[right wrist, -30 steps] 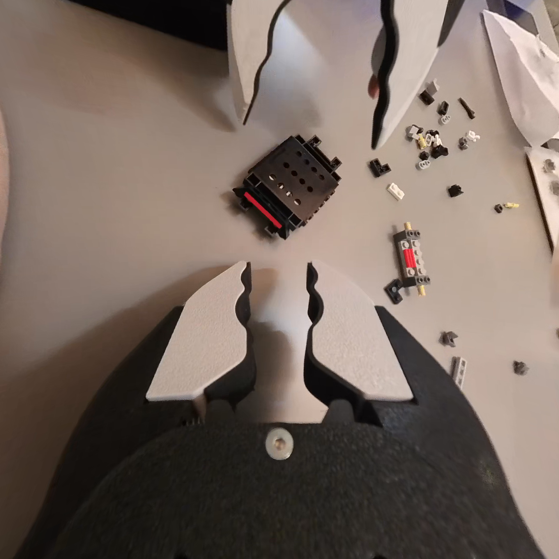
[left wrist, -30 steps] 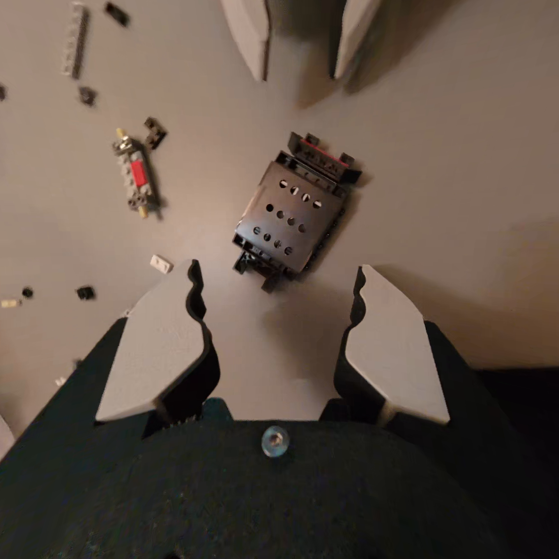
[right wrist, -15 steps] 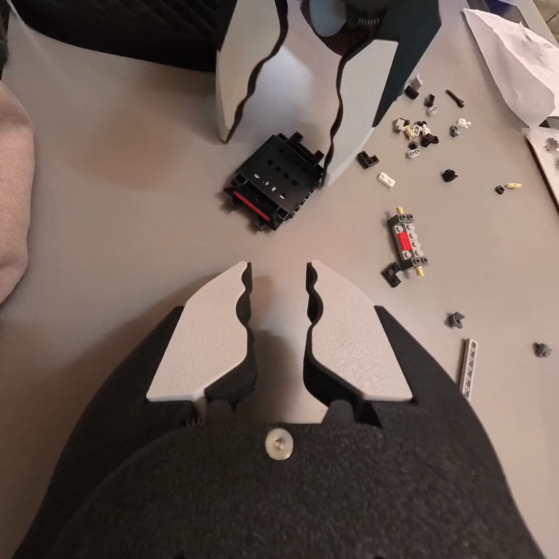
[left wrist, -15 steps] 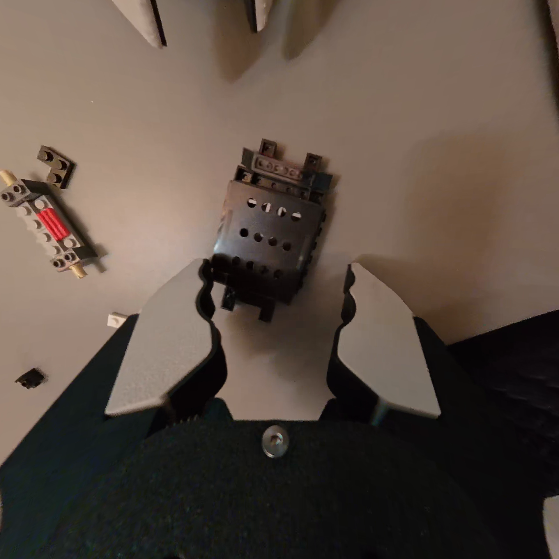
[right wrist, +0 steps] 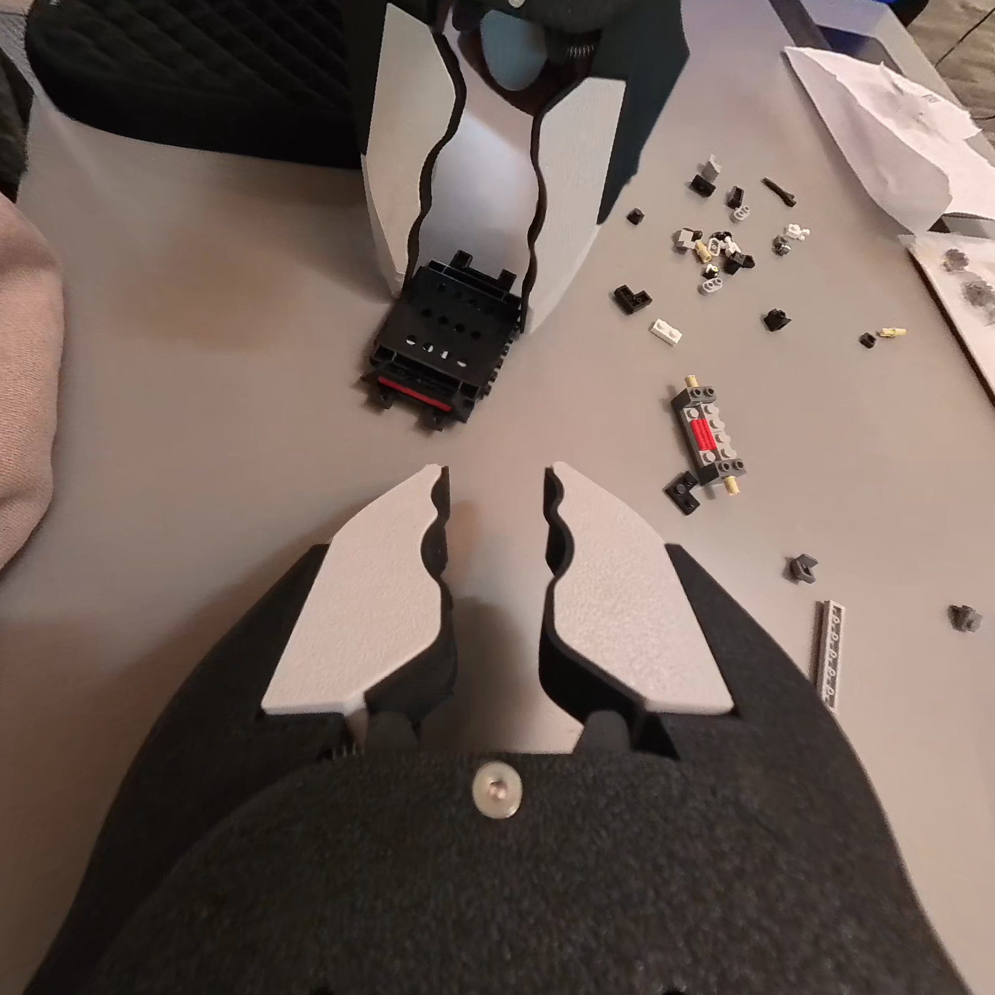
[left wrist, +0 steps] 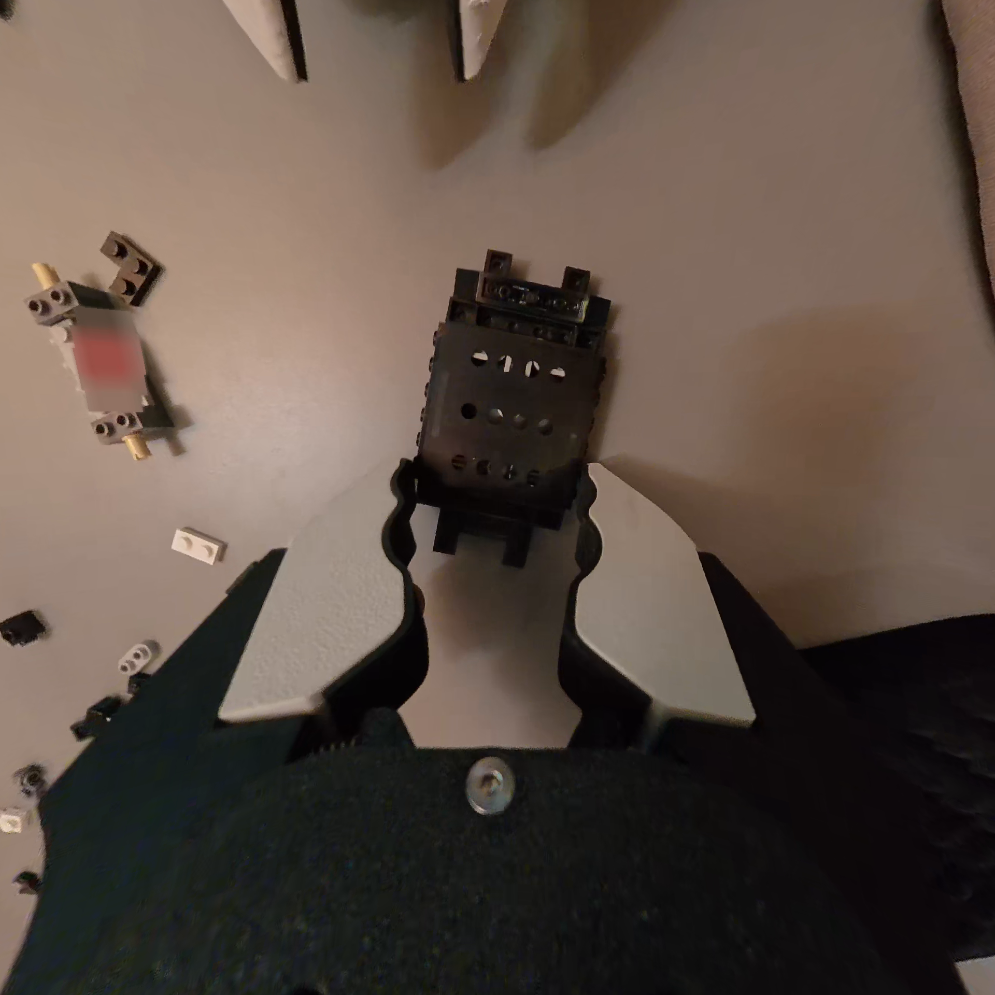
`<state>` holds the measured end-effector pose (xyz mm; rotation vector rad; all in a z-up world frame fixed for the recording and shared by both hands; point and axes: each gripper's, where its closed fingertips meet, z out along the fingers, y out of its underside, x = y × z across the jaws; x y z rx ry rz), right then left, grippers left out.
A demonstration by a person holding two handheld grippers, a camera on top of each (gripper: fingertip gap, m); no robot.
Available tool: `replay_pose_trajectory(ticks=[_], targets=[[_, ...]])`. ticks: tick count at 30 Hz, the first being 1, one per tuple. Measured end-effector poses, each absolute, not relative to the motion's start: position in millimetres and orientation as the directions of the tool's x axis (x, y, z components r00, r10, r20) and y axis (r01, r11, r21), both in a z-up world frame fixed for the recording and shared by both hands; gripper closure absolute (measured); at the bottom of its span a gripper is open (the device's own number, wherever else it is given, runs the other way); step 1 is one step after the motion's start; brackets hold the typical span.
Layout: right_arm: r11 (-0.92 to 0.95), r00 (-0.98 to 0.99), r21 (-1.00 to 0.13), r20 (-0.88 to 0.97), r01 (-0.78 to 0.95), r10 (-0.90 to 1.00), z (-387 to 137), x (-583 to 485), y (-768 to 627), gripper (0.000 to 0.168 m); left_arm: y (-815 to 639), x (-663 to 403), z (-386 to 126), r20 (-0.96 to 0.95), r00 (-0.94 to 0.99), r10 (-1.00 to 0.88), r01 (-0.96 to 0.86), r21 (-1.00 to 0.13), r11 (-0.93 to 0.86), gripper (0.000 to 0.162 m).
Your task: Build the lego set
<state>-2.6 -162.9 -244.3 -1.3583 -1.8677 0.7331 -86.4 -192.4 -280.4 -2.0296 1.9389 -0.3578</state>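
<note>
A black lego chassis (left wrist: 511, 409) with rows of holes and a red strip at one end lies on the grey table (right wrist: 188, 431); it also shows in the right wrist view (right wrist: 447, 328). My left gripper (left wrist: 494, 474) has its fingertips against both sides of the chassis' near end. From the right wrist view the left gripper (right wrist: 466, 301) stands over the chassis' far end. My right gripper (right wrist: 494, 474) is open and empty, just short of the red-strip end. Its tips show at the top of the left wrist view (left wrist: 377, 75).
A grey axle block with a red middle (right wrist: 708, 433) and a black corner plate (right wrist: 682, 490) lie right of the chassis. A white plate (right wrist: 666, 331), a pile of small parts (right wrist: 716, 250), a long grey plate (right wrist: 832, 651) and paper (right wrist: 888, 124) lie farther right. A pink sleeve (right wrist: 21, 377) is at the left edge. There is about 10 cm between the tips of the two grippers. From my left tips it is roughly 8 cm to the white plate (right wrist: 666, 331); from my right, 15 cm. It is also in sight in the left wrist view (left wrist: 194, 544).
My left gripper moved forward over the chassis' end and its fingers closed in onto its sides. The chassis turned a little. My right gripper stayed open and drew back slightly.
</note>
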Motion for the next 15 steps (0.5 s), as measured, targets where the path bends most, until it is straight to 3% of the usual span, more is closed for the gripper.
replay_pose_trajectory(ticks=[11, 15], targets=[[0.263, -0.168, -0.807, 0.204, 0.529, 0.964, -238.1, -1.8, -156.0, 0.136, -187.9, -86.7, -279.8, -0.042, 0.246, -0.968, -0.864, -0.462, -0.2, 0.105], [0.162, -0.119, -0.829, 0.115, 0.535, 0.986, -234.5, -0.1, -153.0, 0.135, -183.0, -86.4, -278.0, -0.064, 0.294, -0.954, -0.847, -0.479, -0.229, 0.105]])
